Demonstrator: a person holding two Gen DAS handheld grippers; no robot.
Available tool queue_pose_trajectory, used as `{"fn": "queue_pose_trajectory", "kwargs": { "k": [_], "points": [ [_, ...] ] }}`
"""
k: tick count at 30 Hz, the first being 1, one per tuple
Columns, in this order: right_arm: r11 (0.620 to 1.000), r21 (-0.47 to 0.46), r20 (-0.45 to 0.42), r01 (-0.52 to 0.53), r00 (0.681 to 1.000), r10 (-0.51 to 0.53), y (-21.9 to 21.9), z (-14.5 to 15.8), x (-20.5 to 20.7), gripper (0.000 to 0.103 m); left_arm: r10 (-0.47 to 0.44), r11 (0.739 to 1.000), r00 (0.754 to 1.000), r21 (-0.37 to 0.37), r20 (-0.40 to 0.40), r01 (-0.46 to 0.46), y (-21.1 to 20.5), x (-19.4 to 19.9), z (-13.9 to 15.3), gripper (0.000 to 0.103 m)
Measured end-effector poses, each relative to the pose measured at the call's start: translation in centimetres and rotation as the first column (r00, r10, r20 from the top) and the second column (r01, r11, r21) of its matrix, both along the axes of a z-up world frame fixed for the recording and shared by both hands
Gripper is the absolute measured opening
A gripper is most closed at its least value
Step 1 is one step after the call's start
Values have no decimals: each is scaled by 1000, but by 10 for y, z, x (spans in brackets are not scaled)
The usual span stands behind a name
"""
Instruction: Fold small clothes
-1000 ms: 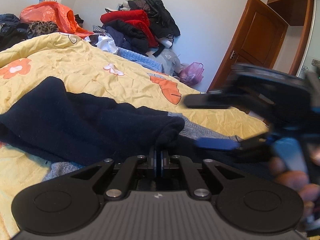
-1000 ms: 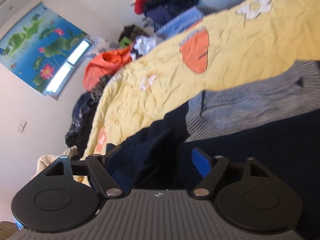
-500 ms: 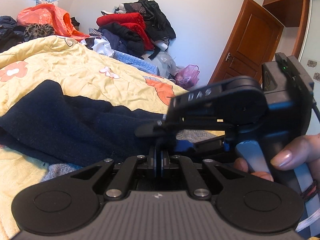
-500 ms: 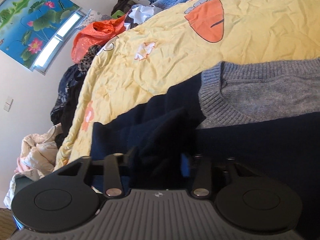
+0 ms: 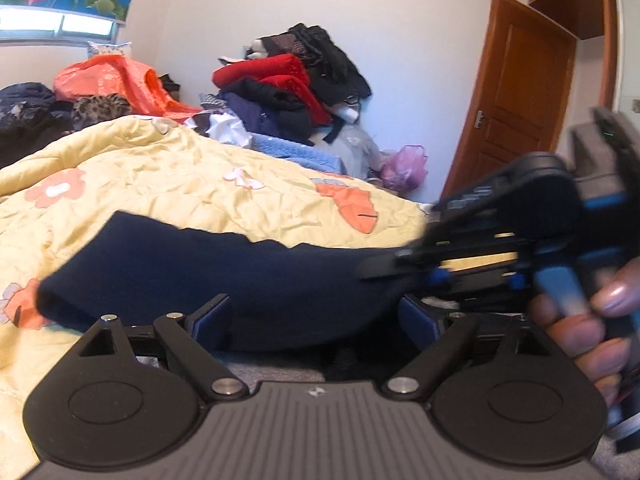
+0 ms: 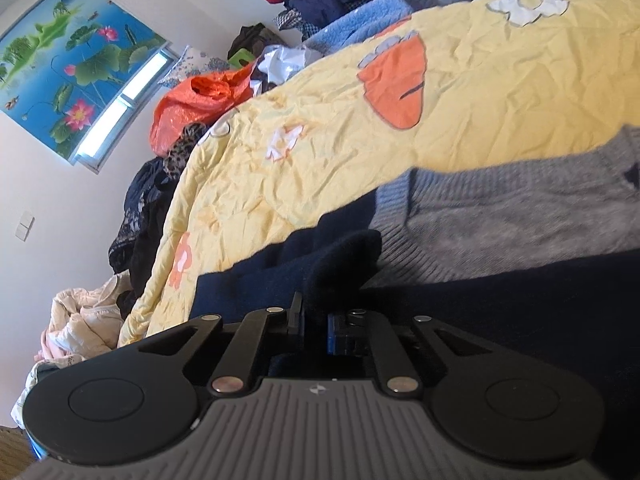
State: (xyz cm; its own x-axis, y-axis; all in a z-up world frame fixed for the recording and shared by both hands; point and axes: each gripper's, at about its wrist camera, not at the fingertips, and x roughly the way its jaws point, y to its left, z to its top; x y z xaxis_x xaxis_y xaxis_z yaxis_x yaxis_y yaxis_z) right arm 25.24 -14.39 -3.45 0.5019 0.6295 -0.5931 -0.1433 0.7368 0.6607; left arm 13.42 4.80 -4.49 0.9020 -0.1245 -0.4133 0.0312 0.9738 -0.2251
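Note:
A navy and grey knit sweater [image 6: 520, 288] lies on the yellow quilt [image 6: 360, 152]. Its navy sleeve [image 5: 224, 276] stretches across the left wrist view, lifted off the quilt. My left gripper [image 5: 316, 316] is open, its blue pads on either side of the sleeve and not touching it. My right gripper [image 6: 314, 320] is shut on the sleeve's bunched cuff [image 6: 340, 260]. It also shows at the right of the left wrist view [image 5: 404, 276], held by a hand, pinching the sleeve's end.
A pile of red, black and navy clothes [image 5: 288, 88] sits against the far wall. An orange bag [image 5: 120, 84] lies by the window. A wooden door [image 5: 516, 92] stands at the right. More clothes [image 6: 80, 320] lie beside the bed.
My left gripper has opened and let go of the cuff. My right gripper has closed on that cuff and now holds the sleeve stretched out.

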Motion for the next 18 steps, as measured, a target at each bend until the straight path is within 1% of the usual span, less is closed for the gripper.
{"fn": "queue_pose_trajectory", "kwargs": {
  "k": [4,9,13,18],
  "points": [
    [999,-2,18,37,999,-37,-34,10,-1,18,18,999,1000,-31,-20,-19,5,3,-1,91],
    [994,-3,35,107,994,-107,-92,20,-11,18,10,1000,1000,-26,-29,-11,5,4,-2,91],
    [984,-11,26,177,984,-176,-138,17,-26,18,7,1000,999,-26,-38,-8,6,5,-3,91],
    [971,-16,12,240,971,-240,-176,6,-45,18,12,1000,999,-20,-42,-13,5,6,-3,91]
  ]
}}
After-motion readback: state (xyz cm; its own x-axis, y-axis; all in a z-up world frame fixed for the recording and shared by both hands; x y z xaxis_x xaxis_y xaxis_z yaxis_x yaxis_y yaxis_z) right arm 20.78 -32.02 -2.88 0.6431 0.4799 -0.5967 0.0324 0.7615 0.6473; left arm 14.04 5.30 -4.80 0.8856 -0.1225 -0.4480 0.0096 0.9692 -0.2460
